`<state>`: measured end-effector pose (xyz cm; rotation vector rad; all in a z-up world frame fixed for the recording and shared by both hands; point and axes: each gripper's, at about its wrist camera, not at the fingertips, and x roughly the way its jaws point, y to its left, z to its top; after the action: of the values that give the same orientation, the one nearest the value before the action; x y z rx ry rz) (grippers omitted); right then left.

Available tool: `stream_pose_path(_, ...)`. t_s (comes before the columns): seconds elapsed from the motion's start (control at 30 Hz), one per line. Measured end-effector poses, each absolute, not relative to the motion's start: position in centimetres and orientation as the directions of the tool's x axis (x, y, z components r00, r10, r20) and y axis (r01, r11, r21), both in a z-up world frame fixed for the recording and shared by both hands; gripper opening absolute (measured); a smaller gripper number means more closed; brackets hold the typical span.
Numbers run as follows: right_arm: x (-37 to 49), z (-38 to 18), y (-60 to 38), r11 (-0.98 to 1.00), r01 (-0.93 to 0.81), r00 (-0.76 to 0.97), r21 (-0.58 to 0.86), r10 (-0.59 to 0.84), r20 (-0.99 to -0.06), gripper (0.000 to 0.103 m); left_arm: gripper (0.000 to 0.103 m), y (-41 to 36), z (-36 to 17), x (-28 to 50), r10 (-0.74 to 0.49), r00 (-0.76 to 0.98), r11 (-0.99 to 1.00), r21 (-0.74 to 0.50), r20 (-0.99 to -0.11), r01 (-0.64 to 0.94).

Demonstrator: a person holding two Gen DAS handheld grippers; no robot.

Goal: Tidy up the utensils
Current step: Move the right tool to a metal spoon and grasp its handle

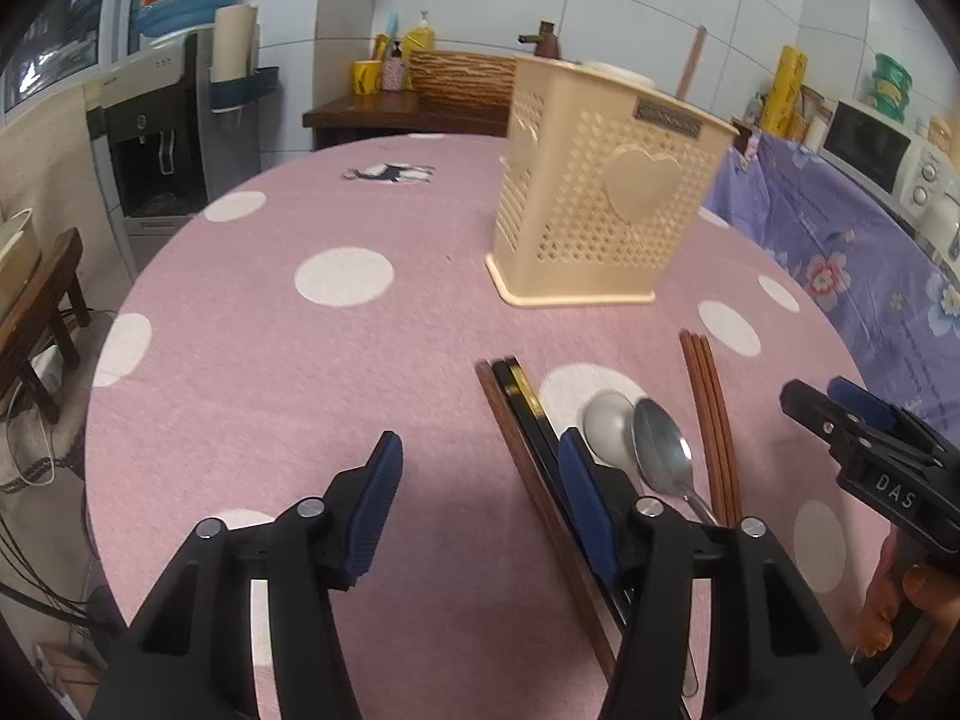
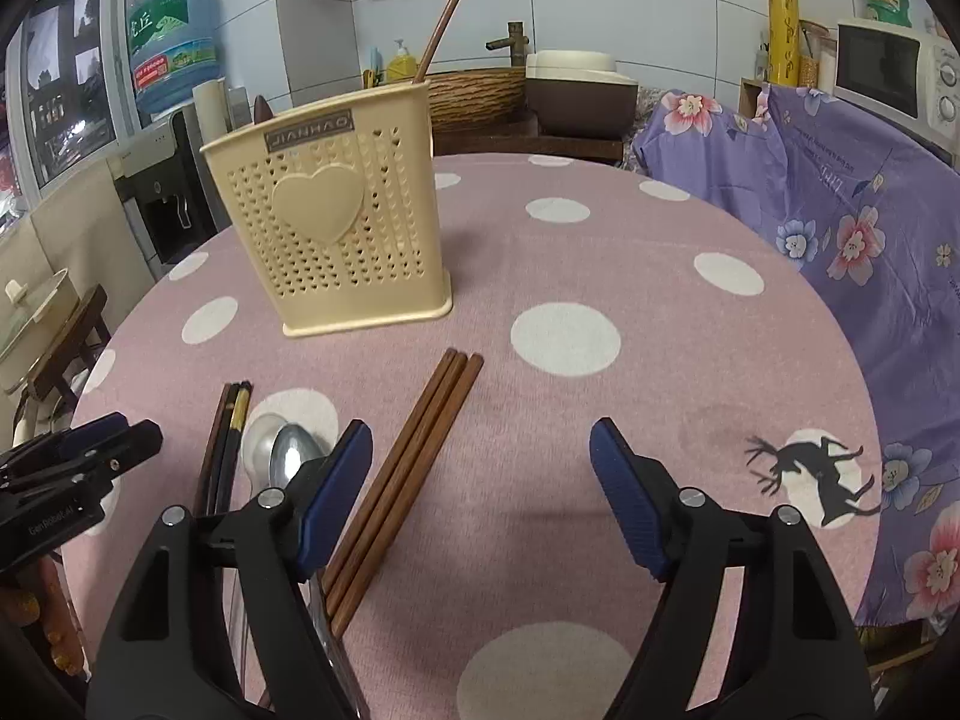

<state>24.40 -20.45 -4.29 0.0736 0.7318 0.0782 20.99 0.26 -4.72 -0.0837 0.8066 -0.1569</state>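
Observation:
A cream perforated utensil holder point(image 1: 606, 192) point(image 2: 342, 210) with a heart stands upright on the pink dotted table; one brown chopstick point(image 2: 441, 24) sticks out of it. In front lie brown chopsticks point(image 1: 711, 414) point(image 2: 408, 468), two metal spoons point(image 1: 657, 444) point(image 2: 288, 456), and dark chopsticks point(image 1: 528, 420) point(image 2: 231, 432). My left gripper point(image 1: 480, 492) is open and empty, hovering left of the dark chopsticks. My right gripper point(image 2: 480, 480) is open and empty, just right of the brown chopsticks; it also shows in the left wrist view point(image 1: 840, 414).
The round table point(image 1: 300, 360) point(image 2: 660, 360) drops off at its edges. A purple floral cloth point(image 2: 840, 210) covers a counter at right, with a microwave point(image 2: 894, 72). A water dispenser point(image 1: 156, 138) stands at left. A wicker basket point(image 1: 462, 75) sits behind.

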Motion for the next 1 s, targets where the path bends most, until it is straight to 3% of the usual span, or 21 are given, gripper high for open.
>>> stream_pose_path(0.17, 24.2, -4.7, -19.2, 0.989, -0.109, 0.725, 0.098, 0.147, -0.673, 0.071, 0.044, -0.6, -6.0, 20.1, -0.174, 0.651, 0.985, -0.122, -0.739, 0.125)
stream_pose_path(0.77, 24.0, -4.6, -18.6, 0.990, -0.113, 0.720, 0.085, 0.140, -0.680, 0.071, 0.042, -2.7, -7.0, 18.9, -0.087, 0.632, 0.989, 0.012, -0.770, 0.151)
stream_pose_path(1.0, 23.7, -4.5, -16.8, 0.974, -0.218, 0.700, 0.062, 0.200, -0.685, 0.070, 0.042, -0.5, -6.9, 19.3, -0.059, 0.624, 0.996, -0.002, -0.779, 0.093)
